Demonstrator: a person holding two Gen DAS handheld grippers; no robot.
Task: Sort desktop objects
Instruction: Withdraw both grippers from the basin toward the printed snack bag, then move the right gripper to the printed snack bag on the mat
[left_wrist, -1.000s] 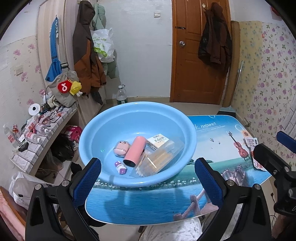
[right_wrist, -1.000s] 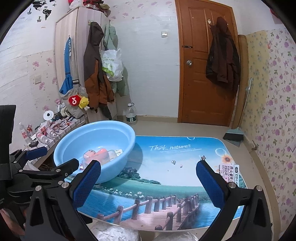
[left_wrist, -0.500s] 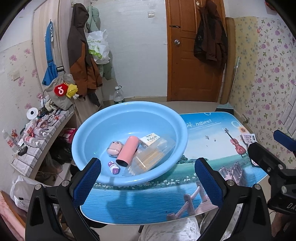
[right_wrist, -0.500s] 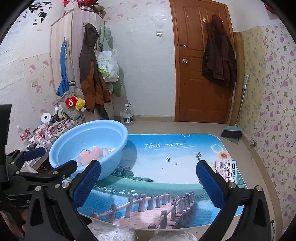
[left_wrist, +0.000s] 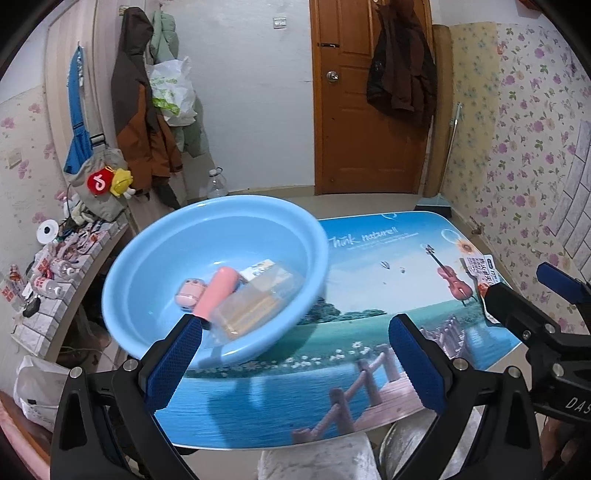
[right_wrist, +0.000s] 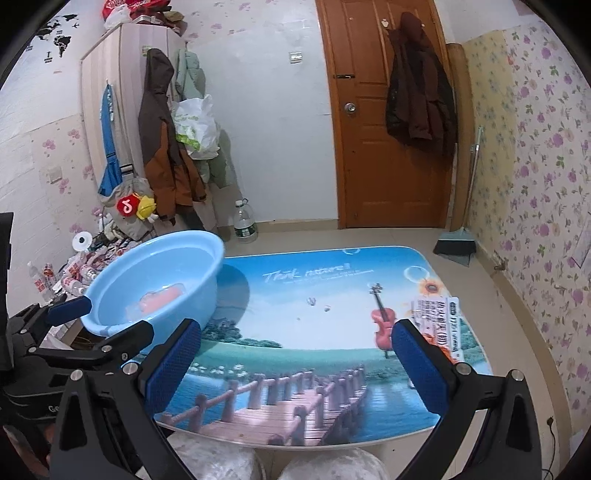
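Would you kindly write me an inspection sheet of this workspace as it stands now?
Surface: table with a printed lake-and-bridge picture; a label sheet lies at its right edge.
Job's things: blue basin at the table's left edge, holding a pink tube, a small pink case, a clear plastic box and a small carton.
Clutter: shelf left of the table, crowded with small bottles.
Grippers: left claw open, empty, facing the basin; right claw open, empty, over the table.
Cables: nothing seen on the table.
Surroundings: wooden door, hanging coats, water bottle, dustpan.
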